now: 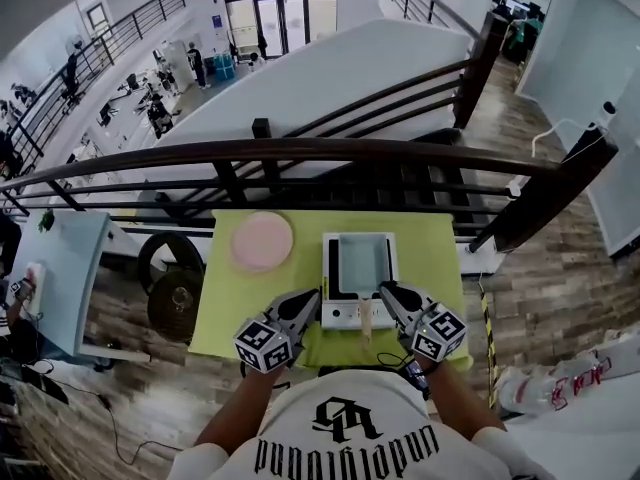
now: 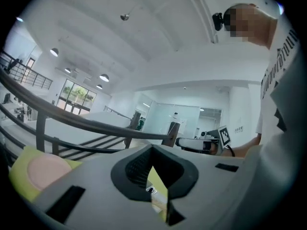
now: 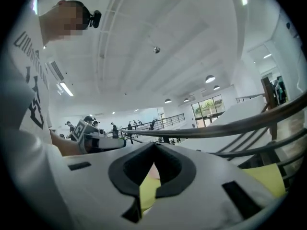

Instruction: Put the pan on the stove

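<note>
Square pan [image 1: 363, 263], pale blue inside: seemingly already seated on the white stove [image 1: 340, 316] on the green bench [image 1: 430, 258], with its wooden handle [image 1: 366, 323] pointing at the person. Left claw [image 1: 308, 301] and right claw [image 1: 390, 294]: both clenched and empty, flanking the handle, the right one nearer. Pink round dish [image 1: 262, 240]: just left of the stove.

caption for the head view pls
Left gripper and right gripper, both shut, over a yellow-green table with round pink dish and white stove
</note>
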